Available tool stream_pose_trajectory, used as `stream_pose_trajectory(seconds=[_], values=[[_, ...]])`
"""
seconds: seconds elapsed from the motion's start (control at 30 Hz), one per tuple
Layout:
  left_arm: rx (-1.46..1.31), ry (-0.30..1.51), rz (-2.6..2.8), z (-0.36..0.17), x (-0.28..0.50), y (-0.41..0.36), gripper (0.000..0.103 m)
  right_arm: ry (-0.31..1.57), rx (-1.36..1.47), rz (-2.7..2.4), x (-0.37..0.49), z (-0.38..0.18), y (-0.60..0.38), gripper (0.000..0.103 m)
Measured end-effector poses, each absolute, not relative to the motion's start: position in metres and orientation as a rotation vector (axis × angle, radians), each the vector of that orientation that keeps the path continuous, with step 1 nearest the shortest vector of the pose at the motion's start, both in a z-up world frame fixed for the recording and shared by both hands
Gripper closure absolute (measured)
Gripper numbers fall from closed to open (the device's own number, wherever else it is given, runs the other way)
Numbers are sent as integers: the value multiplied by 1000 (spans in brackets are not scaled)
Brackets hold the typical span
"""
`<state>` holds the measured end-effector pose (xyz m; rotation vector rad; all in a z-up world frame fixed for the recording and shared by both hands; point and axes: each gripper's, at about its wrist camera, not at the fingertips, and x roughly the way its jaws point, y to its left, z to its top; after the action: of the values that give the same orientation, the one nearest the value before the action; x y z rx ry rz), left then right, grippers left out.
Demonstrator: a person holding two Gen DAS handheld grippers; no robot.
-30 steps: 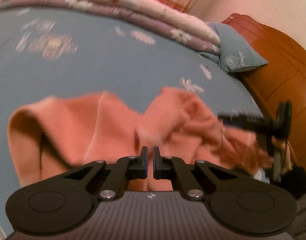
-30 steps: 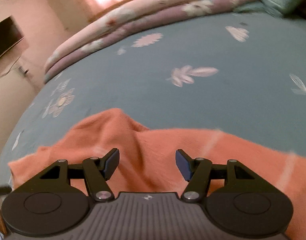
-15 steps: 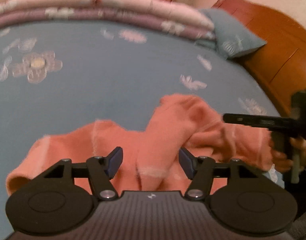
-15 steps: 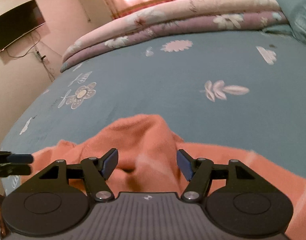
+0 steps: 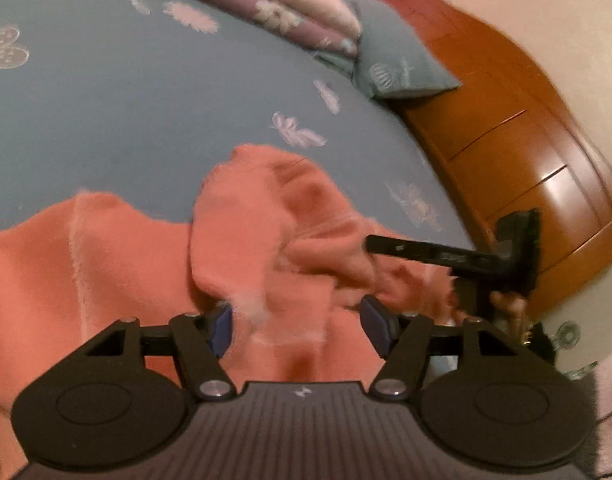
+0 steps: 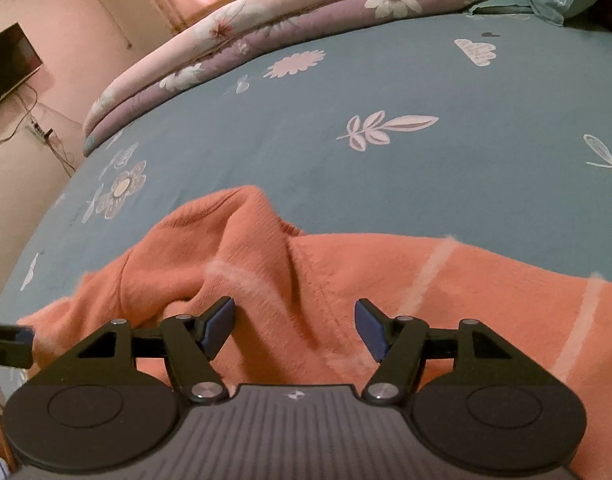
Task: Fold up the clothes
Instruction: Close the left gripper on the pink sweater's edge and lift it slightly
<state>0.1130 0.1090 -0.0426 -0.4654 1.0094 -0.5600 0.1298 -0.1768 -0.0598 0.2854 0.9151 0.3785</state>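
Garments: one fuzzy orange knit sweater with thin pale stripes (image 5: 138, 264) (image 6: 346, 280), lying rumpled on the near part of the bed, one bunched part humped up toward the middle of it.
Grippers: two, both black plastic with blue pads on the fingertips.
Left gripper (image 5: 296, 326): jaws standing well apart, pads pressing on nothing; a raised fold of the orange knit sits between them, and the left pad looks close against that fold, though blur hides whether it touches.
Right gripper (image 6: 294, 326): jaws also well apart and gripping nothing; they hover over a flatter stretch of the sweater beside a ridge in the cloth. In the left wrist view it shows as a long black finger reaching in from the right over the crumpled end of the garment, with part of a hand (image 5: 510, 304) behind it.
Bed surface: one smooth blue-grey sheet printed with white flowers and leaves (image 5: 126, 100) (image 6: 386, 100).
Quilts: two thick folded layers, one pale pink floral quilt (image 6: 266, 12) stacked on one mauve floral quilt (image 6: 306, 28), along the far edge of the bed.
Pillows: one soft grey-blue pillow with a white print (image 5: 394, 64), at the far right corner.
Headboard: one glossy curved reddish wooden headboard with panel lines (image 5: 506, 128).
Screen: one flat dark wall-mounted screen (image 6: 6, 64), cables hanging below it.
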Motion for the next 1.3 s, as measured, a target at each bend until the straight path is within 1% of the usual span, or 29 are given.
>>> stream_pose_trajectory(seconds=[0.07,0.2,0.3,0.4,0.43,0.47,0.5,0.57,0.67,0.8,1.07,1.2,1.3], values=[[-476,1062,-541,-58,122,109,41,914,275,381,129,-60,-175,32],[-488,1034,-563,-62,126,105,41,907,257,380,127,-59,-177,32],[-469,1057,-550,-66,133,100,39,920,262,375,129,-63,-177,32],[-436,1070,-541,-65,135,95,42,921,254,377,129,-64,-175,32],[-423,1070,-537,-64,134,94,48,920,249,377,129,-64,-174,32],[-404,1072,-522,-62,133,94,64,920,247,377,129,-63,-174,32],[-382,1075,-500,-60,132,94,71,919,247,379,129,-63,-175,32],[-358,1071,-464,-57,129,95,93,916,238,379,131,-62,-176,32],[-331,1043,-430,-51,122,93,99,902,214,378,134,-57,-176,32],[-321,938,-396,-30,114,92,100,876,177,375,141,-50,-176,32],[-406,670,-379,42,92,113,101,820,145,385,148,-33,-177,32],[-442,533,-392,72,64,127,101,818,149,411,147,-29,-178,32],[-440,476,-360,81,39,139,100,817,160,461,144,-27,-178,32]])
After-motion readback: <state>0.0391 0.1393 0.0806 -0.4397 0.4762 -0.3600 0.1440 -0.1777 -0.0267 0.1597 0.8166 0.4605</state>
